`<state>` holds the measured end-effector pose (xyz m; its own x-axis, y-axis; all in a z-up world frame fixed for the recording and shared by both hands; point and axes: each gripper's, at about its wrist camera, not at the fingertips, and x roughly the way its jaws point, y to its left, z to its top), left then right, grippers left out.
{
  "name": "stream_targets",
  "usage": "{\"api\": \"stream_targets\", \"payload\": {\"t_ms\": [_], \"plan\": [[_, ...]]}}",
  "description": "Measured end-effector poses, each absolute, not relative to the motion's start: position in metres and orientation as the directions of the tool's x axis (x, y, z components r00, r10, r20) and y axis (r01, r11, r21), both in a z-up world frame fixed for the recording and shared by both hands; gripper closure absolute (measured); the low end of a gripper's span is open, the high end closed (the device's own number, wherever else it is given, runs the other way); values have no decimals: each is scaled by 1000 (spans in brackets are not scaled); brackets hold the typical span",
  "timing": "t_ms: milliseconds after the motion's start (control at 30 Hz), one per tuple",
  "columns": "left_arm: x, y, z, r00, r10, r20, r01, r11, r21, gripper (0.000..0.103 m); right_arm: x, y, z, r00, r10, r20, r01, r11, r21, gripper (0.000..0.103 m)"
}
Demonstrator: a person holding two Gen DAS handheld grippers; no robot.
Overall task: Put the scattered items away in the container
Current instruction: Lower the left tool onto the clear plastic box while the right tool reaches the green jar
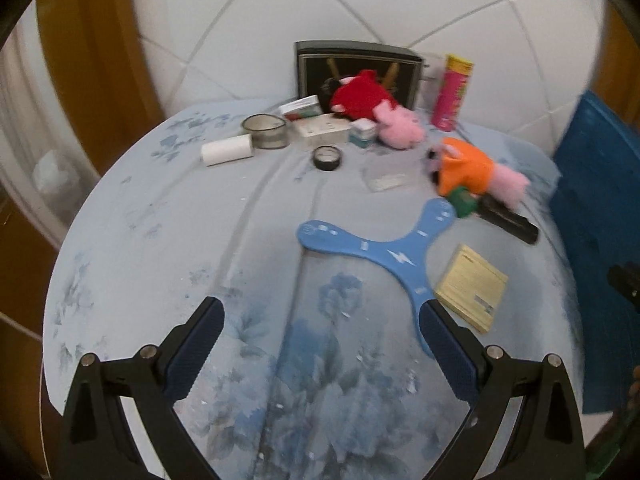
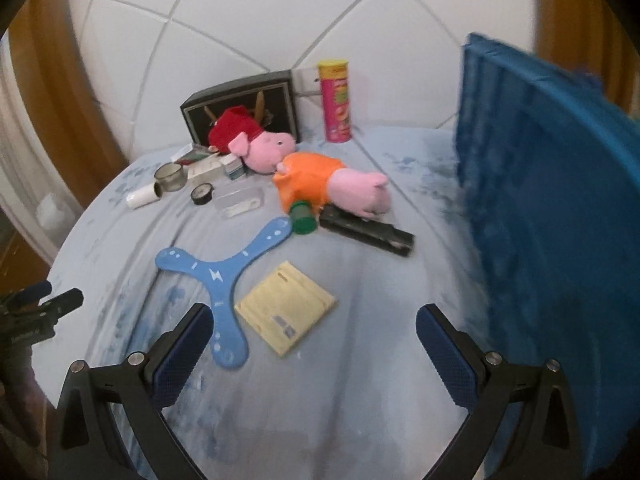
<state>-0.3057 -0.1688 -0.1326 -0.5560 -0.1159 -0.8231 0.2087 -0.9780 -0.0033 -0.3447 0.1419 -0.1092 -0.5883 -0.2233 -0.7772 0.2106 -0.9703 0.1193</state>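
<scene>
My left gripper (image 1: 320, 312) is open and empty above the flowered blue cloth, its right finger over one arm of a blue three-armed boomerang (image 1: 384, 254). My right gripper (image 2: 314, 318) is open and empty, with the boomerang (image 2: 216, 276) and a yellow pad (image 2: 285, 307) just ahead of it. The blue container (image 2: 552, 216) stands at the right; it also shows in the left wrist view (image 1: 596, 240). Two pig plush toys lie further back, one in orange (image 2: 320, 184) and one in red (image 2: 248, 138).
A pink chip can (image 2: 336, 100) and a dark framed box (image 2: 244, 100) stand at the back by the tiled wall. A black stapler (image 2: 366, 230), a green cap (image 2: 302, 216), a tape roll (image 1: 327, 157), a glass jar (image 1: 266, 131), a white roll (image 1: 227, 150) and small boxes (image 1: 320, 130) lie around.
</scene>
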Motion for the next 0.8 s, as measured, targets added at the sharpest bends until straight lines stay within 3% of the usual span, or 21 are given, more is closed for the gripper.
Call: {"api": "stream_targets", "payload": {"t_ms": [233, 800], "plan": [[-344, -185, -148, -503, -146, -852, 209, -977, 44, 4, -393, 123, -137, -538, -243, -807, 227, -964, 138, 0], [-520, -158, -212, -487, -57, -871, -73, -992, 105, 4, -483, 153, -204, -464, -90, -881, 1, -995, 101, 0]]}}
